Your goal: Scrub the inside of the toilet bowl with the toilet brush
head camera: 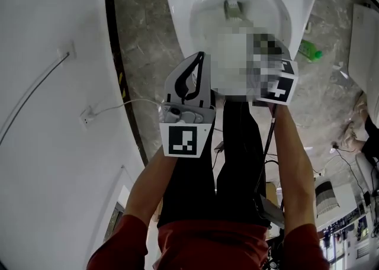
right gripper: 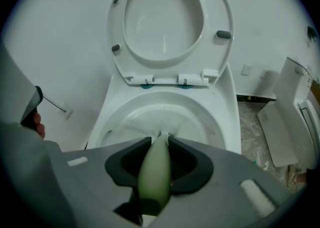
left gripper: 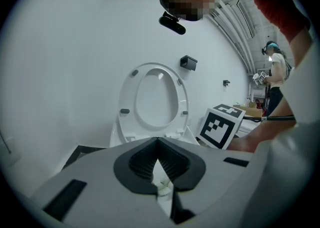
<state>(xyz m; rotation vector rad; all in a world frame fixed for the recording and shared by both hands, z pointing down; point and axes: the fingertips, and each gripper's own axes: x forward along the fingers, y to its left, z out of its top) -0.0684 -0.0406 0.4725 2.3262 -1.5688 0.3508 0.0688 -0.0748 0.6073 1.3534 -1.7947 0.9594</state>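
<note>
- Right gripper (right gripper: 160,141): its jaws are clamped on the pale green handle of the toilet brush (right gripper: 154,172). The handle runs forward between the dark pads and out past the jaw tips, pointing down into the bowl
- Toilet bowl (right gripper: 227,122): white porcelain, directly ahead of and below the right gripper. The brush shaft crosses over the near rim towards the middle of the basin
- Brush head, head view: a pale green head (head camera: 233,8) sits low inside the bowl, towards its far wall and well beyond the gripper that holds the handle. Whether it touches the porcelain cannot be made out
- Left gripper (left gripper: 158,141): its jaws are closed tip to tip with nothing between them. It is held beside the right gripper, short of the bowl and apart from the brush, facing the raised seat
- Seat (right gripper: 167,22): tipped up, upright against the white wall behind the bowl
- Green bottle (head camera: 309,51): lies on the grey mottled floor (head camera: 142,44) just beside the toilet, on the person's right
</note>
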